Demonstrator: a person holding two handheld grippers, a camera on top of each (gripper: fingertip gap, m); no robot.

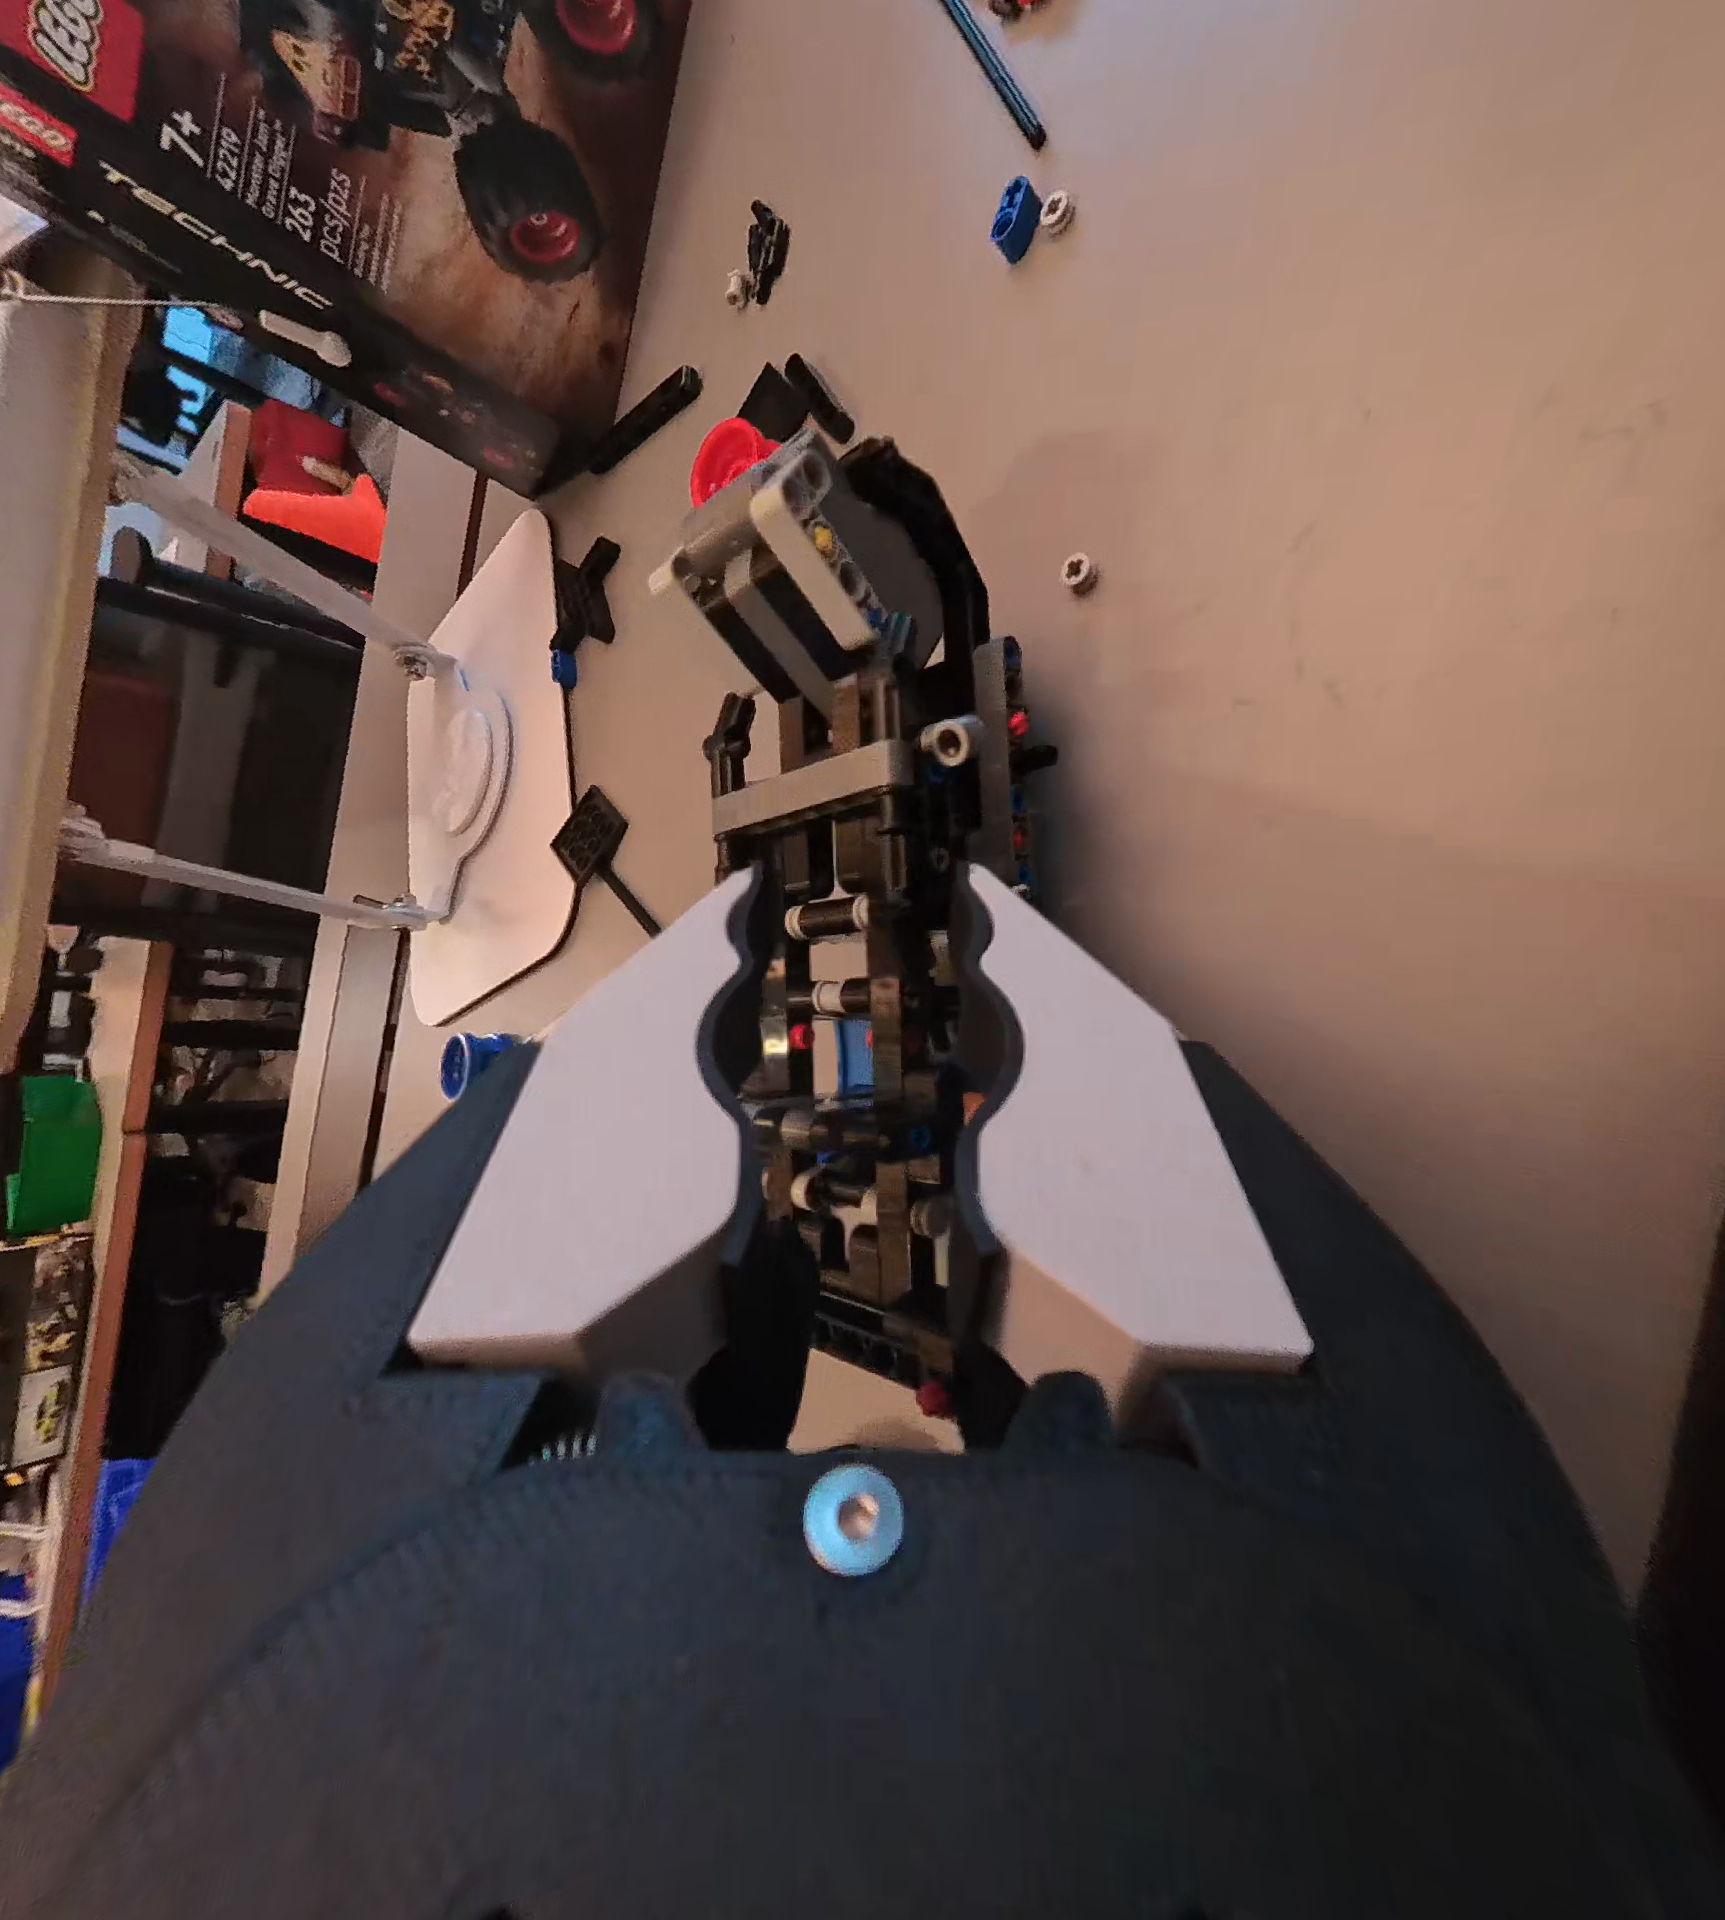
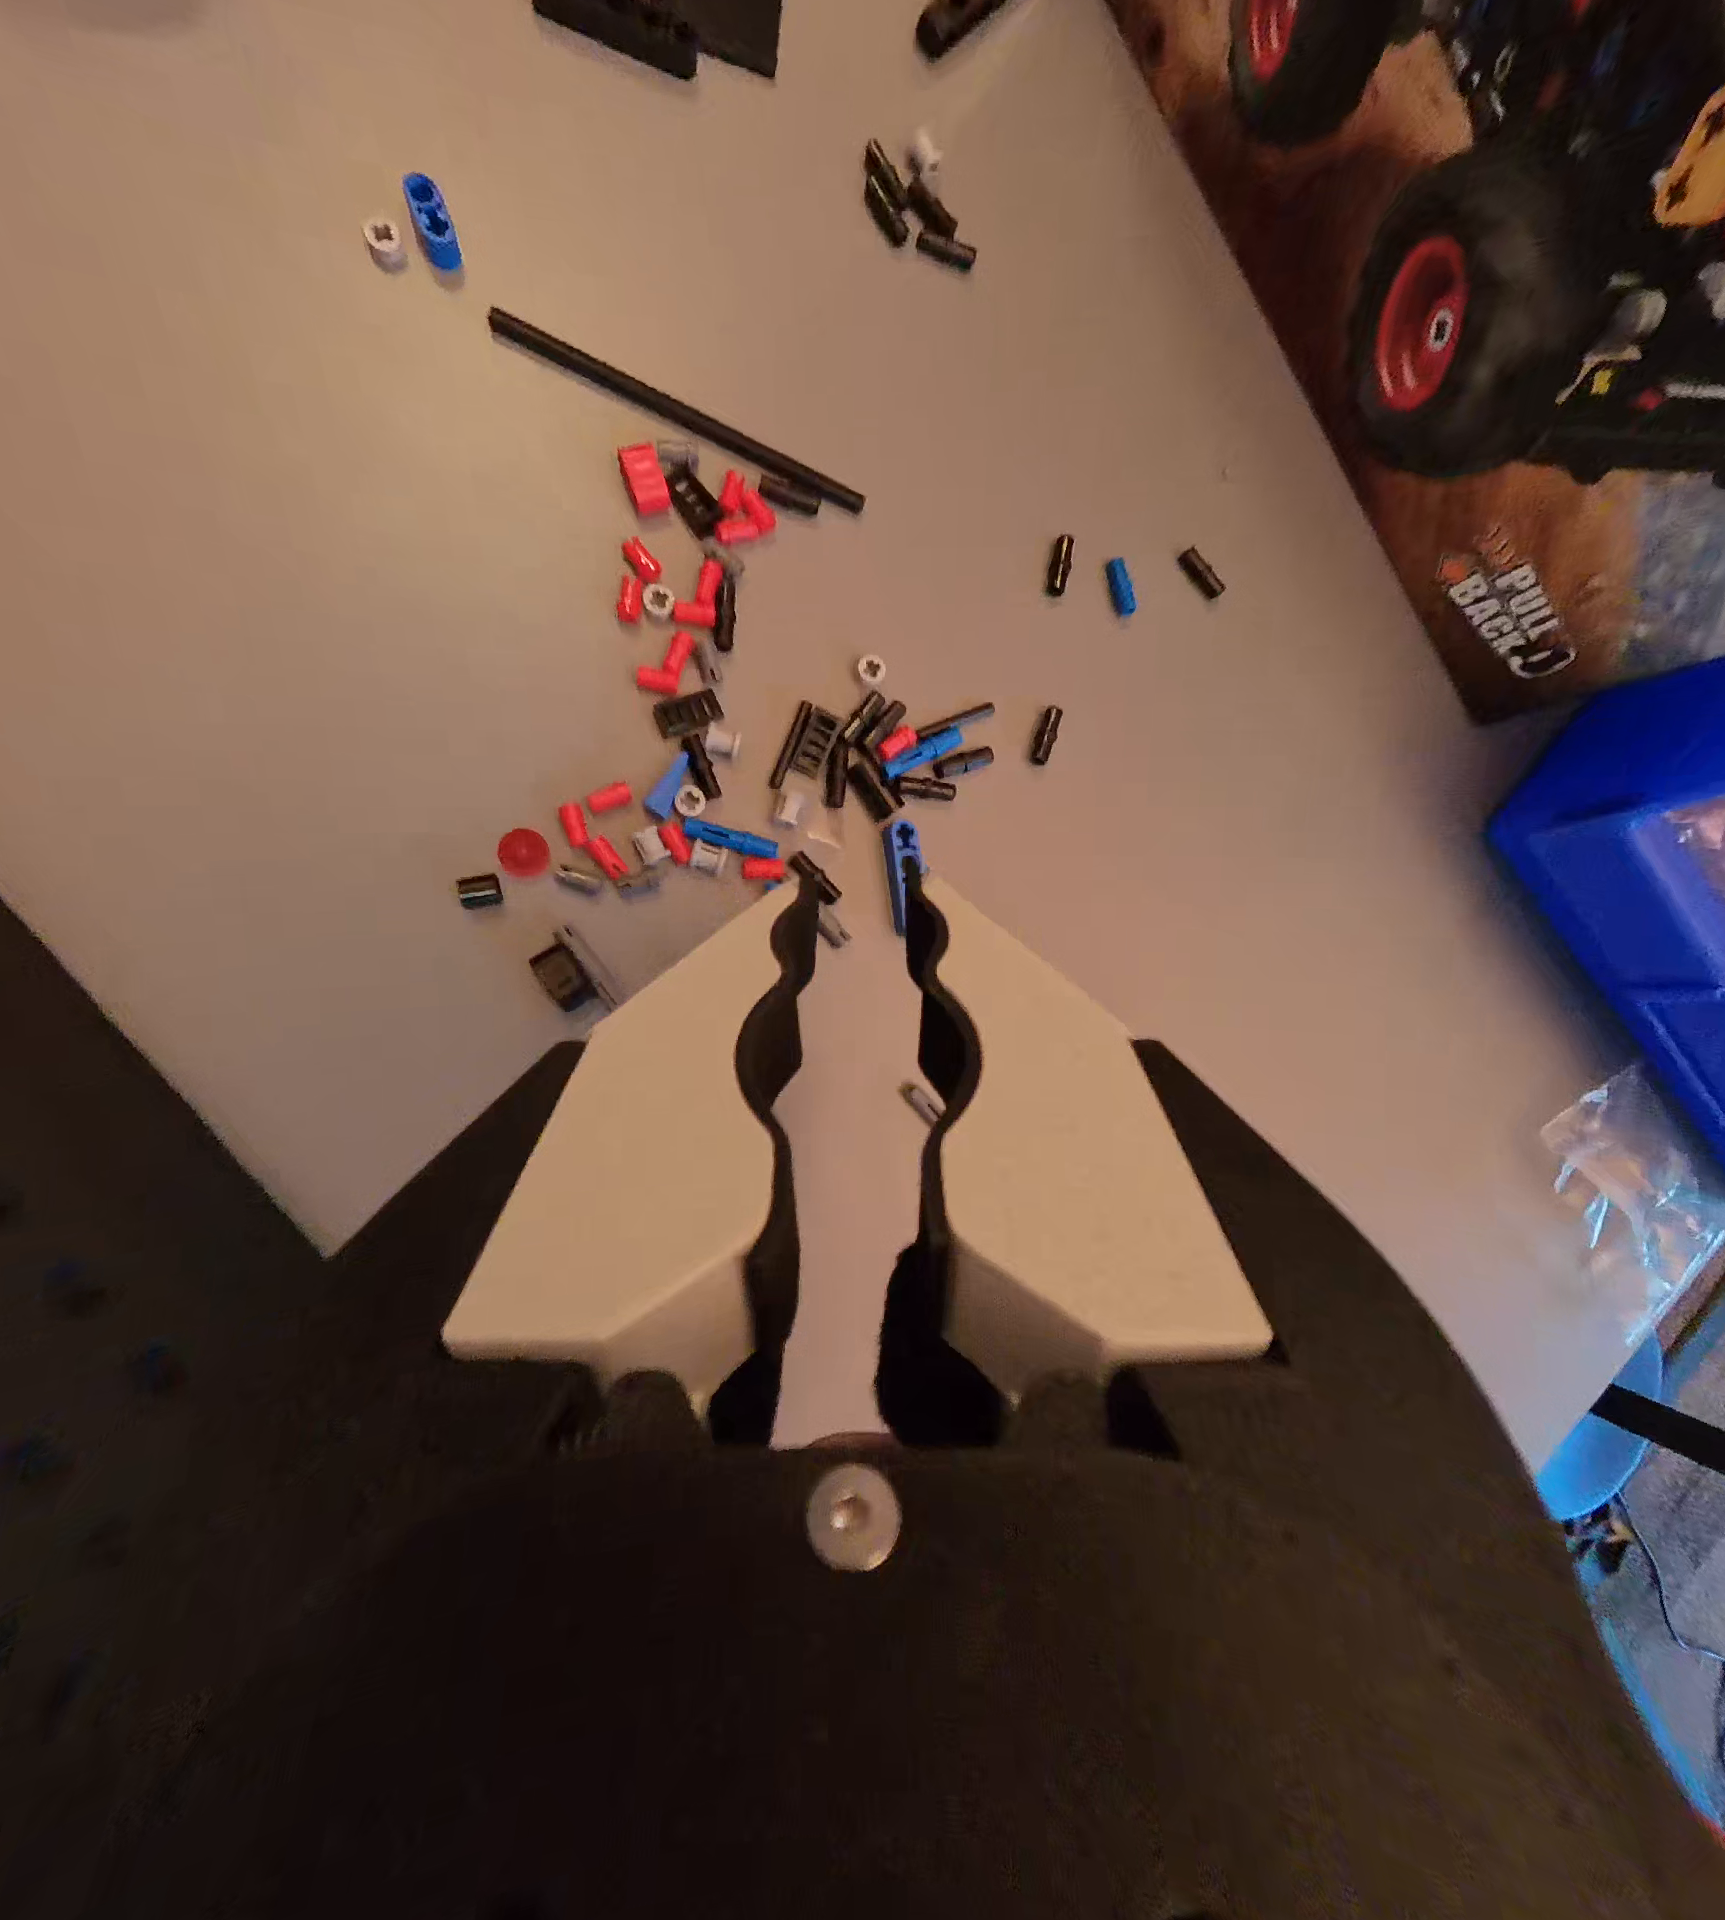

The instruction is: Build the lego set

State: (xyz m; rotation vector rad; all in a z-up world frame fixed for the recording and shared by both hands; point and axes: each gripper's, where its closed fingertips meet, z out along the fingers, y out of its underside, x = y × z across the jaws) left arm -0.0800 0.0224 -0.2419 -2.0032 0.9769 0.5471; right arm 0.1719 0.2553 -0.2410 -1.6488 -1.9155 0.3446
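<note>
— Where's the build right now?

— Clamped in my left tool (image 1: 863,883). Its two pads pinch the sides of the half-built chassis (image 1: 853,935), whose long axis runs straight out along the fingers, the grey block end pointing away over the desk (image 1: 1357,520).

— And your right?

— My right tool (image 2: 856,883) is spread a little and holds nothing — it hovers low over the loose pile of pins (image 2: 733,727). A long blue pin (image 2: 899,868) lies just beside the right fingertip, lengthwise nearly in line with the fingers; a black pin (image 2: 816,875) sits at the left tip.

— So which one is closer to the gap?

— The blue one, I'd judge, though it lies slightly outside the opening. I'd need to shift sideways before closing.

— The box?

— The set's box (image 2: 1460,312) lies off at the far edge.
</note>
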